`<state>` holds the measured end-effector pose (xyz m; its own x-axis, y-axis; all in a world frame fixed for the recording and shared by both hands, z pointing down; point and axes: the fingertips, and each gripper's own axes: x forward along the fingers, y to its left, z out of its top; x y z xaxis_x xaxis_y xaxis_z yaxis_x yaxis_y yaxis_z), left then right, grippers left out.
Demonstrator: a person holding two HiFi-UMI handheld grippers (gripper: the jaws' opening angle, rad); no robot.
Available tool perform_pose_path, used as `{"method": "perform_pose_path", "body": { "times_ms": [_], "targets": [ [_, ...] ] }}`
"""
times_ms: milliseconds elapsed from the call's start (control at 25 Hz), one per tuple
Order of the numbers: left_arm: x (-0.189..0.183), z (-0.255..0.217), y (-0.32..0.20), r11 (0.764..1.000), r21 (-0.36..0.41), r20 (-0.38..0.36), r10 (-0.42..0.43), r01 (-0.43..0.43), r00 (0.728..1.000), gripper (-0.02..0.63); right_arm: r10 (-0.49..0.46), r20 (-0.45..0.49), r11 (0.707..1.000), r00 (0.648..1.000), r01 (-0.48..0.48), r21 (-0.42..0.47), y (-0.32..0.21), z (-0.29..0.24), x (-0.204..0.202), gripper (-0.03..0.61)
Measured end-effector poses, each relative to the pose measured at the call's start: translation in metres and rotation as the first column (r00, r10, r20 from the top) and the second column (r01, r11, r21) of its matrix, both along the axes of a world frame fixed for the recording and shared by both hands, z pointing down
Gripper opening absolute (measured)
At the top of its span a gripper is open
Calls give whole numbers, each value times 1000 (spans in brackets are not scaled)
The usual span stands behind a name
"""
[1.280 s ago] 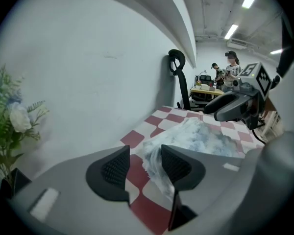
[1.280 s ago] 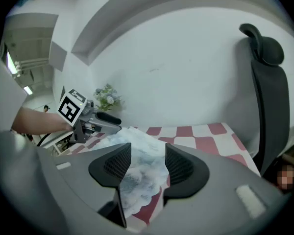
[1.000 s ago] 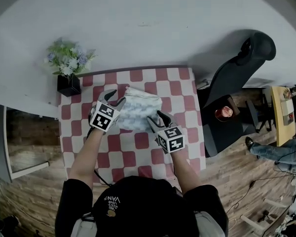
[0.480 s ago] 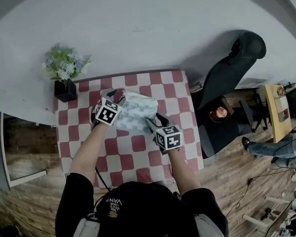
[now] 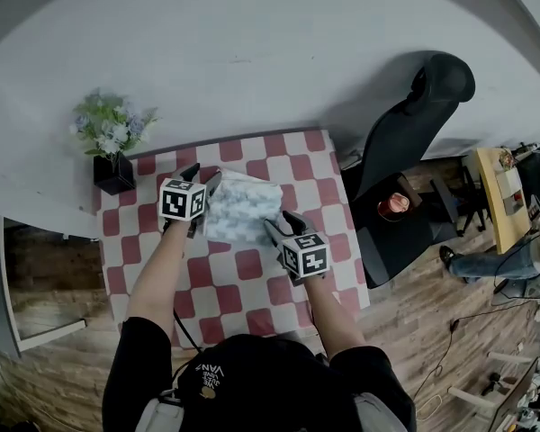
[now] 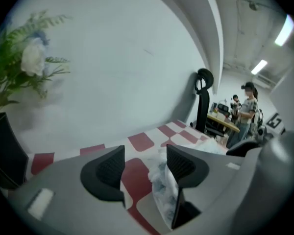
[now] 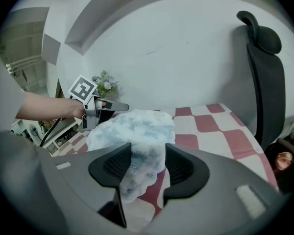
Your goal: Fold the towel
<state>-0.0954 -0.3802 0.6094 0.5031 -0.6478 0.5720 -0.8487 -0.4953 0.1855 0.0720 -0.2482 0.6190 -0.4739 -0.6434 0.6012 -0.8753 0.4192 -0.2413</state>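
We saw a small black square pot [image 5: 114, 174] holding white-and-bluish flowers [image 5: 108, 126]. The fluffy white-and-pale-blue towel [image 5: 238, 207] lay bunched on the red-and-white checked table [image 5: 252, 264]. On the left gripper [image 5: 203, 176] the jaws had just been opening, with the towel's edge loose between them. The right gripper [image 5: 279, 221] seemed clamped on its near edge.

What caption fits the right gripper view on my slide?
Right gripper grips the pale blue towel on the red-checked table.

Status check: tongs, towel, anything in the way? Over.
Left tongs just opened, fluffy pale blue-white towel edge loose between them. Right tongs clamped on its near edge. Towel bunched on red-checked tablecloth. Black flower pot clear at corner.
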Motion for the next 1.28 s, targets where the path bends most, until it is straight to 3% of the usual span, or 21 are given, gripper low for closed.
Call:
{"method": "perform_pose_path", "body": {
  "times_ms": [80, 280, 680, 960, 1080, 1280],
  "targets": [
    [-11, -13, -3, 999, 15, -45, -47, 48, 998, 244, 16, 3, 1000, 1000, -16, 15, 0, -5, 2, 224],
    [-31, -55, 9, 989, 129, -63, -68, 75, 996, 244, 80, 19, 992, 997, -81, 92, 5, -33, 12, 224],
    [-52, -116, 111, 942, 334, -53, 37, -17, 998, 242, 177, 111, 948, 978, -200, 249, 62, -96, -6, 219],
    [-47, -126, 182, 916, 391, -28, 103, -84, 994, 238, 162, 87, 935, 983, -181, 304, 105, -112, -23, 84],
    [-39, -123, 208, 913, 392, -13, 124, -109, 992, 187, 179, 76, 928, 981, -194, 320, 116, -116, -17, 9],
    [-26, -122, 246, 909, 403, 15, 114, -110, 993, 44, 128, 88, 937, 988, -150, 316, 140, -118, -13, 6]
  ]
}}
